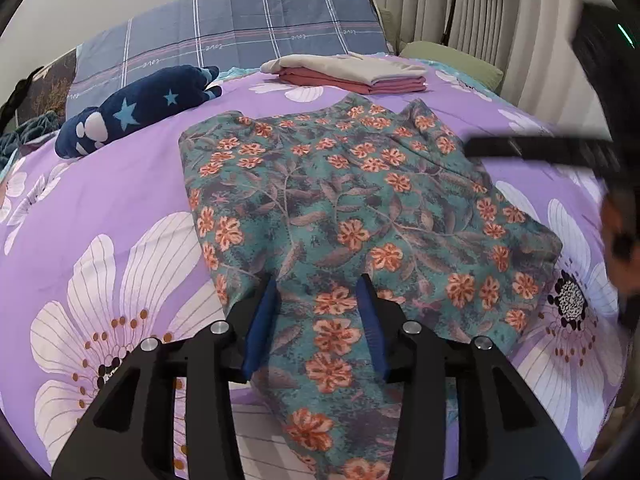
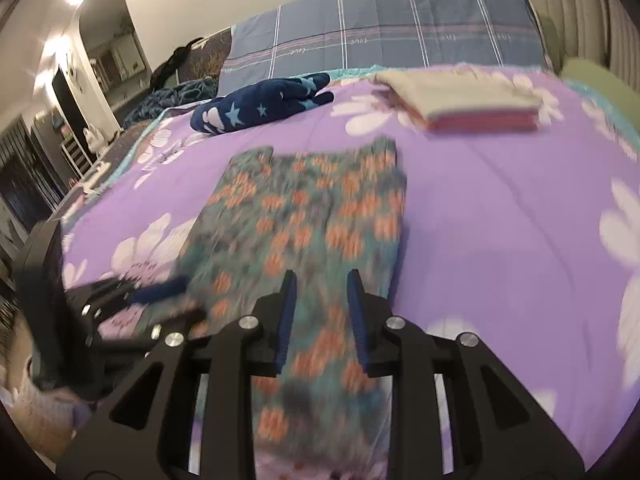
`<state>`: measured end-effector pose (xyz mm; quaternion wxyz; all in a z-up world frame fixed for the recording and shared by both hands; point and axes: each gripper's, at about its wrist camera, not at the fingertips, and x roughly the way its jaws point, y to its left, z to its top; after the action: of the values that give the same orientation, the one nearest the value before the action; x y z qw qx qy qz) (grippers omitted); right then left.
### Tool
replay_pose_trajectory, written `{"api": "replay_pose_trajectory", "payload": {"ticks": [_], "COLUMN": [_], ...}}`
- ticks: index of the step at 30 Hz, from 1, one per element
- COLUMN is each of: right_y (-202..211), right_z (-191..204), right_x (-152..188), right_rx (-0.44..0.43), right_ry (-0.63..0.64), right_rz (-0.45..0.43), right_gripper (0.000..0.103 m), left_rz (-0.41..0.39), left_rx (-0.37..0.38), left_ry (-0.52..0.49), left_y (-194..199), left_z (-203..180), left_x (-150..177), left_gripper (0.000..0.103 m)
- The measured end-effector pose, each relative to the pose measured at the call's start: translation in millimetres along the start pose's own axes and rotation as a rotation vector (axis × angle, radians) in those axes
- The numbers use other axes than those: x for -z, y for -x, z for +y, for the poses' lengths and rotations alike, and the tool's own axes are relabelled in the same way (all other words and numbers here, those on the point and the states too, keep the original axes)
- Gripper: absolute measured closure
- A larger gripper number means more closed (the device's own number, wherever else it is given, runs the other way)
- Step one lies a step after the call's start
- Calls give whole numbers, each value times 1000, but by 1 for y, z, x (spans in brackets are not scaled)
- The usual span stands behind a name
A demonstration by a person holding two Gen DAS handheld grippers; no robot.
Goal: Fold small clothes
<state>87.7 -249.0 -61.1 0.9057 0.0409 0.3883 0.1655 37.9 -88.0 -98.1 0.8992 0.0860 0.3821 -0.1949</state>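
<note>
Left wrist view: the floral garment [image 1: 340,216] lies spread on the purple bedspread [image 1: 120,200], its long axis running from the near edge of the bed away toward the headboard, with the narrow end nearest and passing between the fingers of the left gripper [image 1: 322,288]. The blue pads stand apart on either side of the cloth and do not press it, so this gripper is released. Bare bedspread lies open to the left of the garment; farther back sit a navy star plush [image 1: 132,114] on the left and a folded stack [image 1: 356,72] near the plaid pillow [image 1: 240,28], both well apart from the garment. At the right edge a blurred dark shape crosses the garment's far right corner. In the right wrist view the garment [image 2: 312,208] is blurred; wide empty bedspread [image 2: 500,220] lies to its right. The right gripper [image 2: 322,280] has its pads parted with cloth showing between them; whether they pinch it I cannot tell. The left gripper [image 2: 160,292] shows at the garment's left edge.
</note>
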Motion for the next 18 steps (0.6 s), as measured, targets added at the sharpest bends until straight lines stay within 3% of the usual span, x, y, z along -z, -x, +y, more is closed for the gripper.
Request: {"api": "replay_pose_trajectory", "payload": {"ticks": [5,7,8,15,18], "right_y": [-48,-83,-93,-69,-49], "right_z": [-19,-32,-39,-22,-22], "right_x": [-30,-28,-23,-16,-15], "right_rx": [-13,29,4,66,42], "right_ry": [-38,-34,-56,21,-2], "right_rz": [58,128,126,43,14], "right_gripper": [77,77,77,75,69], "left_rz": [-1,-2,-1,-3,-5], "left_rx": [-18,-8,-1,-6,-2], "left_ry": [-19,-13,-12,-18,-13], "left_y": [-1,0,-1,0,0], "left_z": [-4,-3,-3,-4,-3], "left_x": [0,0,0,1,0], "left_gripper": [58,57,57,56,56]}}
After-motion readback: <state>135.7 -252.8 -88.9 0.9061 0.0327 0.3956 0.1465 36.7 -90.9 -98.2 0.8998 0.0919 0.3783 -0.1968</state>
